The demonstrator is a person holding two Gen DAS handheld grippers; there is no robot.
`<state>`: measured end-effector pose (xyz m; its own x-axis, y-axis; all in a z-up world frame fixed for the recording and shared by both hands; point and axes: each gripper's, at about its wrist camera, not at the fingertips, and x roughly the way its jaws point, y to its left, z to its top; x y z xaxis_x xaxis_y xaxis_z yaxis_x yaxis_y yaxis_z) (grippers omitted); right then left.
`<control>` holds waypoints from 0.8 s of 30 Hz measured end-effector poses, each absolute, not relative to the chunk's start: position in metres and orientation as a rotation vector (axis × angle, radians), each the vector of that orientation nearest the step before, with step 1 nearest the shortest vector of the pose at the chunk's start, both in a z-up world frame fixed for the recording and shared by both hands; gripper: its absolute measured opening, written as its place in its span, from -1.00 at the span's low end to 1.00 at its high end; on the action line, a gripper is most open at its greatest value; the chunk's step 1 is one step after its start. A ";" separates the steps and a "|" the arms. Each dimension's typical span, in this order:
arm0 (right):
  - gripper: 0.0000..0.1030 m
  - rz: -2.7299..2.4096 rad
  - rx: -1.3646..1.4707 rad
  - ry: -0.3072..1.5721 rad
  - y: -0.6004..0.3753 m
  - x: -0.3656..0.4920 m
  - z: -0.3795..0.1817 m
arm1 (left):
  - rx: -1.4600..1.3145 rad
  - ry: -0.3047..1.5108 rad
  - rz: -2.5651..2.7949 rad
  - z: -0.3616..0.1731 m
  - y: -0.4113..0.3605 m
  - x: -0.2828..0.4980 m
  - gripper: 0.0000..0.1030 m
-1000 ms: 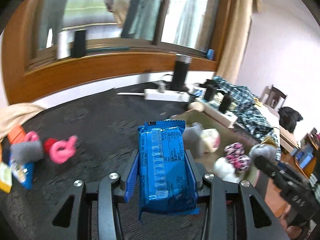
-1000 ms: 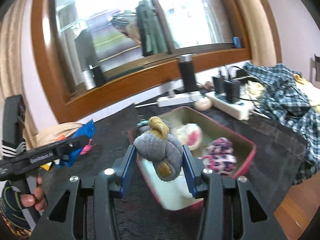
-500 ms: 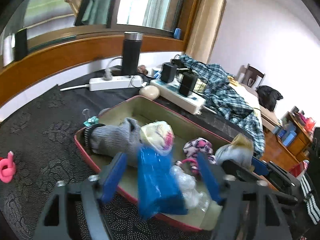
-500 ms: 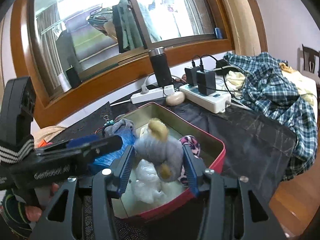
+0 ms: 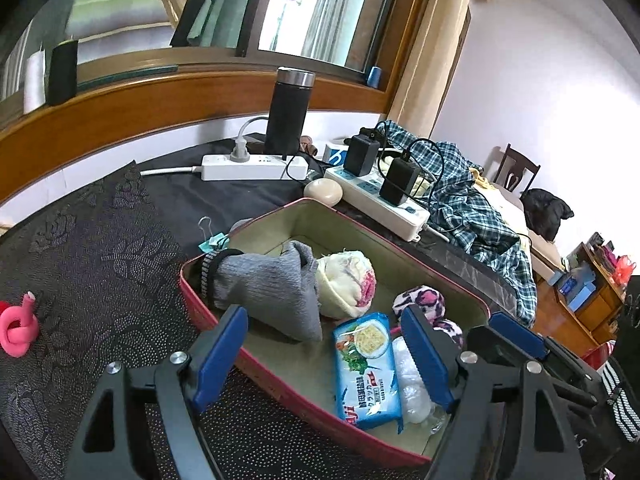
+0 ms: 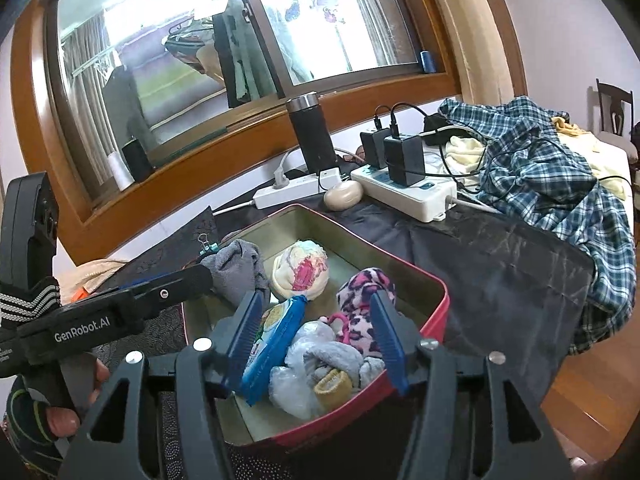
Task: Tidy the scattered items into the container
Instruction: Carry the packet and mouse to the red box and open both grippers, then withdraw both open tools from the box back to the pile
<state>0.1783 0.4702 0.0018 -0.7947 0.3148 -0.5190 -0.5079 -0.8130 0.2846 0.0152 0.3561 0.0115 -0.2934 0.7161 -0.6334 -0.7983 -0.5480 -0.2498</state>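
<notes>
At my twelve: black flask (image 5: pixel 289 110) upright behind white power strip (image 5: pixel 256 166). One o'clock: second strip (image 5: pixel 378 200) carrying two black chargers (image 5: pixel 400 182), beige soap (image 5: pixel 323 192) beside it. Two o'clock: plaid shirt (image 5: pixel 476 208) heaped, chair (image 5: pixel 516 168) beyond.

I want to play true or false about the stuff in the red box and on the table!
1. The blue snack packet lies inside the red tin. True.
2. The pink knotted toy is in the tin. False: it lies on the dark tablecloth, outside.
3. The left gripper squeezes the packet. False: its jaws are wide apart, holding nothing.
4. A black flask stands by the window. True.
5. The tin is empty. False: socks and packets fill it.
</notes>
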 end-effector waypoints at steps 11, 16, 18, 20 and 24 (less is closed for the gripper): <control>0.17 2.578 -0.609 0.557 0.454 0.183 0.012 | -0.856 0.124 1.988 0.023 0.345 0.018 0.57; 0.17 2.592 -0.605 0.552 0.449 0.183 0.014 | -0.856 0.128 2.008 0.025 0.337 0.018 0.57; 0.17 2.598 -0.608 0.553 0.447 0.182 0.014 | -0.859 0.127 2.015 0.025 0.334 0.017 0.57; 0.17 2.606 -0.613 0.548 0.444 0.181 0.014 | -0.860 0.122 2.021 0.025 0.330 0.017 0.57; 0.17 2.629 -0.615 0.529 0.435 0.179 0.017 | -0.845 0.134 2.034 0.027 0.320 0.019 0.57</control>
<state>0.1790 0.4348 0.0168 -0.8286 0.2806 -0.4845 -0.4463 -0.8536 0.2687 0.0192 0.3204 0.0272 -0.3606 0.7045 -0.6112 -0.7786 -0.5882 -0.2187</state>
